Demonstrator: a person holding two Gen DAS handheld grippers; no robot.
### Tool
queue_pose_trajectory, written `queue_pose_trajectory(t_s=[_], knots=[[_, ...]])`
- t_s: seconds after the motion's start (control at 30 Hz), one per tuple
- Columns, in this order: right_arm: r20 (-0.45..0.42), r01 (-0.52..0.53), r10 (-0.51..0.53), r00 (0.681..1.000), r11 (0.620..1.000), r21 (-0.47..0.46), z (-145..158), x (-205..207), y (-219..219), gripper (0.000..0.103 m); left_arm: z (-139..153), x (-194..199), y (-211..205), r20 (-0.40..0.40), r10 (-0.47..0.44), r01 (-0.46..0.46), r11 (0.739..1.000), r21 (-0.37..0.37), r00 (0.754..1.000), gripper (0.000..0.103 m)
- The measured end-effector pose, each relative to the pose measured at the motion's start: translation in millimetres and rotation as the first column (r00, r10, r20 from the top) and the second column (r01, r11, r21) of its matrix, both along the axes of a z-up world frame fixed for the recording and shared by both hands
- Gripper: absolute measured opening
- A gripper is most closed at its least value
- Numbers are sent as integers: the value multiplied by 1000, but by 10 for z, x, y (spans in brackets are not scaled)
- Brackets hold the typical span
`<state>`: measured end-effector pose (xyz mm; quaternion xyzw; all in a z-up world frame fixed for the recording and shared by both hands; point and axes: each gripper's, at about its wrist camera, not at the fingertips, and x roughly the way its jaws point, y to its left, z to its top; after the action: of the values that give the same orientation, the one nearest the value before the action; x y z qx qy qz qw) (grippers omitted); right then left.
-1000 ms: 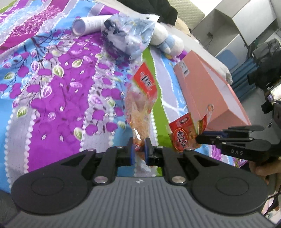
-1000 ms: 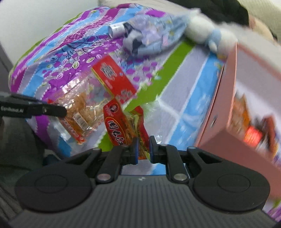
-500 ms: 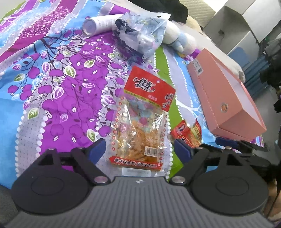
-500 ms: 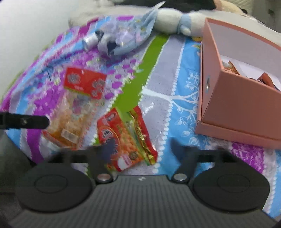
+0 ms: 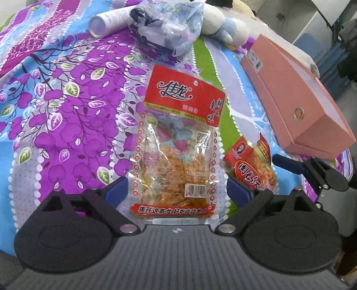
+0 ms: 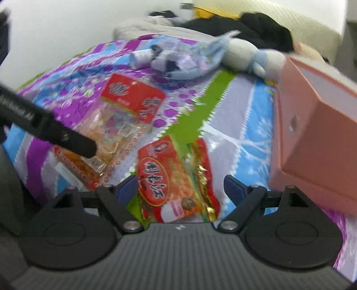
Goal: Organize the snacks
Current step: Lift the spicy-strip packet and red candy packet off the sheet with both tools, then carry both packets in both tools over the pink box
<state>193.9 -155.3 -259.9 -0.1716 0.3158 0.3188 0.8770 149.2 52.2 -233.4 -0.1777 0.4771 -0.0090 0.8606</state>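
A clear snack bag with a red header [image 5: 176, 142] lies flat on the flowered bedspread, its near end between the wide-open fingers of my left gripper [image 5: 177, 191]. A smaller red peanut packet [image 5: 252, 165] lies to its right. In the right wrist view that peanut packet [image 6: 169, 180] lies between the open fingers of my right gripper [image 6: 180, 187], and the clear bag [image 6: 116, 131] lies to the left under the left gripper's finger [image 6: 67, 138]. A pink box [image 5: 296, 104] stands open at the right; it also shows in the right wrist view [image 6: 312, 142].
A white tube [image 5: 107, 20], a crumpled pale-blue plastic bag [image 5: 171, 26] and a white-and-blue plush toy [image 5: 225, 24] lie at the far end of the bedspread [image 5: 67, 116]. Dark clothes [image 6: 245, 24] lie beyond them. The bed's near edge is under both grippers.
Both grippers were shut on their packets a second ago. They have opened, and both packets now lie flat on the bedspread.
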Motion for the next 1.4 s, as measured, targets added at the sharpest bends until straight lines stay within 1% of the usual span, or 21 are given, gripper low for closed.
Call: queue_pose_trajectory(t_s=[0.07, 0.1, 0.23, 0.37, 0.47, 0.6, 0.67, 0.73, 0.9, 1.07, 1.1, 1.17, 1.3, 1.4], knots=[[30, -29, 30, 999, 998, -47, -73, -2, 61, 85, -11, 20, -19, -5, -1, 1, 1000, 25, 1000, 97], [38, -36, 37, 999, 998, -46, -88, 0, 68, 86, -17, 27, -16, -7, 0, 1, 999, 33, 1000, 97], [15, -13, 13, 1000, 1000, -2, -104, 29, 59, 87, -32, 49, -21, -13, -6, 6, 999, 38, 1000, 100], [-15, -16, 16, 1000, 1000, 10, -83, 9, 59, 80, -51, 97, -63, -23, -19, 21, 996, 88, 1000, 101], [-29, -31, 30, 999, 1000, -6, -56, 4, 71, 76, -71, 134, -99, -32, -22, 25, 994, 105, 999, 103], [-39, -38, 37, 999, 999, -28, -1, -19, 71, 72, -100, 199, -186, -43, -38, 44, 986, 159, 998, 103], [-51, -19, 18, 999, 1000, -18, 38, -20, 35, 71, -116, 224, -236, -43, -51, 58, 979, 195, 998, 103], [-59, 14, -15, 998, 1000, -9, 67, -16, -14, 71, -138, 251, -314, -45, -79, 88, 966, 245, 996, 103], [-74, 102, -102, 992, 995, 0, 83, -26, -152, 71, -177, 257, -396, -36, -95, 101, 953, 286, 995, 102], [-88, 161, -159, 983, 987, 6, 62, -35, -209, 71, -158, 219, -448, -31, -111, 115, 943, 313, 993, 91], [-89, 167, -165, 982, 986, 7, 65, -33, -208, 71, -144, 210, -441, -29, -104, 108, 942, 318, 994, 85], [-92, 175, -174, 980, 984, 6, 74, -29, -198, 71, -125, 192, -424, -26, -103, 106, 945, 311, 994, 81], [-101, 187, -184, 978, 982, 18, 118, -26, -173, 71, -79, 144, -418, -11, -102, 101, 947, 304, 995, 64], [-97, 192, -189, 977, 981, 18, 150, -33, -152, 71, -38, 121, -399, -3, -91, 88, 957, 275, 996, 59]])
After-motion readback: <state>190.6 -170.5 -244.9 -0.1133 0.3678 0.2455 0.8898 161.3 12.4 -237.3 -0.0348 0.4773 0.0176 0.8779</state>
